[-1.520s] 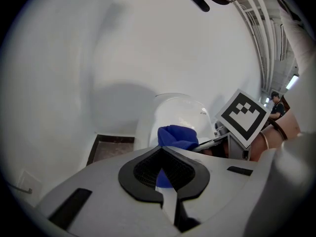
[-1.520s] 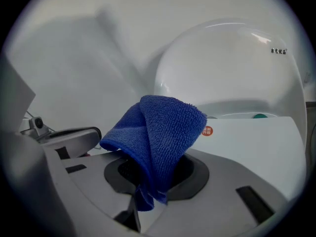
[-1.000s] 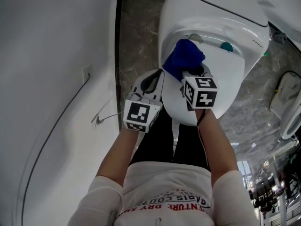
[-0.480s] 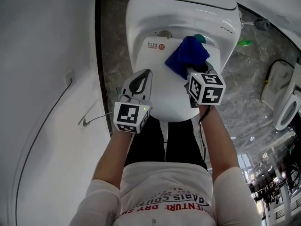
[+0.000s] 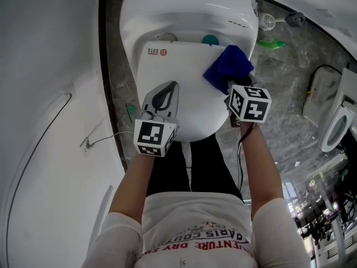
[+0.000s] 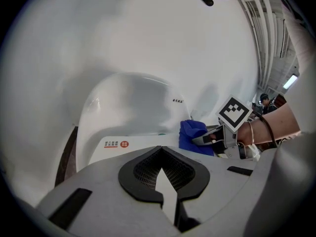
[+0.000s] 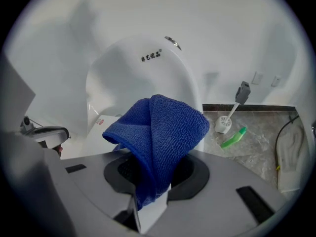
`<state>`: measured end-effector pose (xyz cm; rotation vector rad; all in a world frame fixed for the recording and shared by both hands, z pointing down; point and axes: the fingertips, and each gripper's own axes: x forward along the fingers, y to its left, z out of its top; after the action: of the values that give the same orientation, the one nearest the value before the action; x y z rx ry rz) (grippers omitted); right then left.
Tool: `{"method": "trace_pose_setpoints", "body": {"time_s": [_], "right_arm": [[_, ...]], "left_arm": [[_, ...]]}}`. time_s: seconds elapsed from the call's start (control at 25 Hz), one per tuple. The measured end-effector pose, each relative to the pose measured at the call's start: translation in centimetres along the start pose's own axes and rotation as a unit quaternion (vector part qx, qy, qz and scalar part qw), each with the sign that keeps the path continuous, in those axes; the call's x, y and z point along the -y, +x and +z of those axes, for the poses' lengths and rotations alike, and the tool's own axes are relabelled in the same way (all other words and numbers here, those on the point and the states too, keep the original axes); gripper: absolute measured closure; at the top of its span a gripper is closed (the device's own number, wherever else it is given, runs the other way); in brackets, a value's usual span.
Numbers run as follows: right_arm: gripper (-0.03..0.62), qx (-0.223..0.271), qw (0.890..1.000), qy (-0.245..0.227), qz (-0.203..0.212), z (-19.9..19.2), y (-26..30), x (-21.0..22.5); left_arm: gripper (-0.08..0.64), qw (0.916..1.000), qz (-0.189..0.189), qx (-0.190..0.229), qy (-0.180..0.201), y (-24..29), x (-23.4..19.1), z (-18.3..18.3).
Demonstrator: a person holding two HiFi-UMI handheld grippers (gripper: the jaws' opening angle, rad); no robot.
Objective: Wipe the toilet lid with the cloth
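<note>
Cloth (image 5: 228, 68), blue, bunched: pinched in the jaws of the right gripper (image 5: 233, 88) and rested on the right rear part of the white toilet lid (image 5: 178, 94), right of centre in the upper half of the head view. Left gripper (image 5: 166, 94): held over the lid's left front part, jaws pressed together at the tips, nothing between them. Toilet brush (image 5: 269, 21) and green bottle (image 5: 271, 44): seen on the marble floor (image 5: 290, 94) at upper right, near the toilet.
</note>
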<state>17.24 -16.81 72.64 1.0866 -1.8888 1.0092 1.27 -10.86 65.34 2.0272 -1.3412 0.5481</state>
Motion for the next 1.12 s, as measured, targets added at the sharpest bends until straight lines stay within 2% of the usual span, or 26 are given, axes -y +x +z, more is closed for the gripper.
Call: {"method": "trace_pose_setpoints", "body": {"time_s": [0.24, 0.32, 0.44, 0.56, 0.68, 0.88, 1.0, 1.12], "right_arm": [[0.505, -0.025, 0.998, -0.019, -0.045, -2.0, -1.5, 4.4], [0.505, -0.029, 0.999, -0.001, -0.036, -2.3, -2.1, 4.6], [0.505, -0.005, 1.0, 0.019, -0.008, -1.3, -4.0, 3.2], [0.505, 0.021, 0.999, 0.013, 0.023, -0.1, -5.9, -0.6], [0.505, 0.026, 0.998, -0.002, 0.059, 0.2, -6.2, -6.1], [0.505, 0.022, 0.993, -0.016, 0.116, 0.2, -3.7, -16.6], [0.505, 0.01, 0.99, -0.027, 0.14, -0.8, -1.2, -22.8], [0.505, -0.024, 0.987, -0.031, 0.159, -3.5, 1.7, -28.3]], "left_arm": [[0.554, 0.9996, 0.016, -0.001, -0.021, -0.7, 2.1, -1.7], [0.554, 0.9992, 0.022, -0.002, -0.032, -1.4, 2.5, -2.1], [0.554, 0.9986, 0.029, 0.005, -0.044, -2.6, 2.7, -2.3], [0.554, 0.998, 0.034, 0.007, -0.053, -4.0, 1.9, -2.7], [0.554, 0.9975, 0.041, 0.019, -0.055, -5.9, 0.0, -2.6], [0.554, 0.9984, 0.04, 0.039, -0.01, -10.3, -5.3, -2.4], [0.554, 0.9967, 0.058, 0.046, -0.031, -13.2, -9.6, -3.3], [0.554, 0.9959, 0.069, 0.043, -0.04, -15.8, -12.6, -5.1]]}}
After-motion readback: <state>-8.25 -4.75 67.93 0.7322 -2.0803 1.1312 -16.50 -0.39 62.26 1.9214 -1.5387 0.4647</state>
